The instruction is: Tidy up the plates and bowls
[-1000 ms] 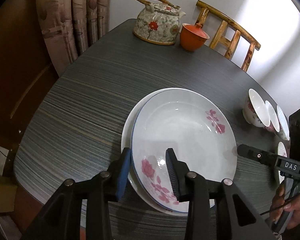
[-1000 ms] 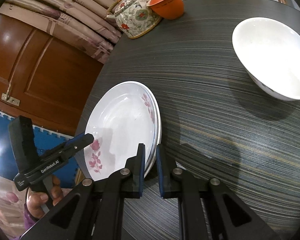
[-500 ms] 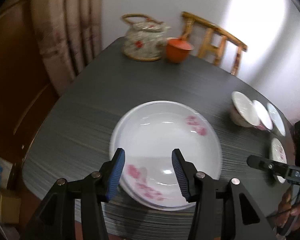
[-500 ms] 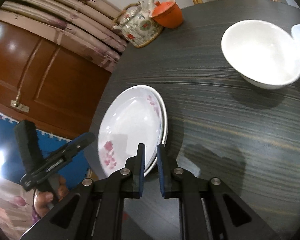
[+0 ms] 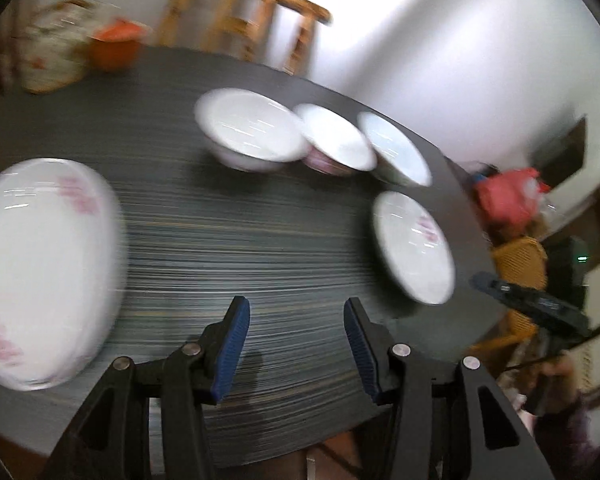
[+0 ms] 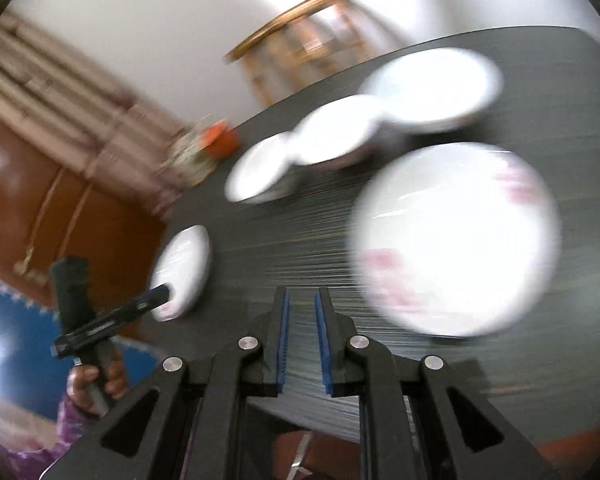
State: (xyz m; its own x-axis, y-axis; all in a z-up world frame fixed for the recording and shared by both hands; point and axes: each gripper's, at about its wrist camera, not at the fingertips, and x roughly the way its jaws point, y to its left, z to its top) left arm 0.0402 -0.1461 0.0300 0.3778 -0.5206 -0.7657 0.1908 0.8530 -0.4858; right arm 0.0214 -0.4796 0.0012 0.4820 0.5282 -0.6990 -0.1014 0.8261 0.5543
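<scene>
Red bag (image 5: 508, 196); left view only

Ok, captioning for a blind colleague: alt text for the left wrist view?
The open, empty left gripper hovers over a dark table, blurred. Flowered plates lie left, three bowls and a small plate ahead.

motion blur smearing the teapot (image 5: 50, 58) and orange cup (image 5: 114, 46), stacked plates (image 5: 40, 264) running off the left edge, pink patterns unreadable
</scene>
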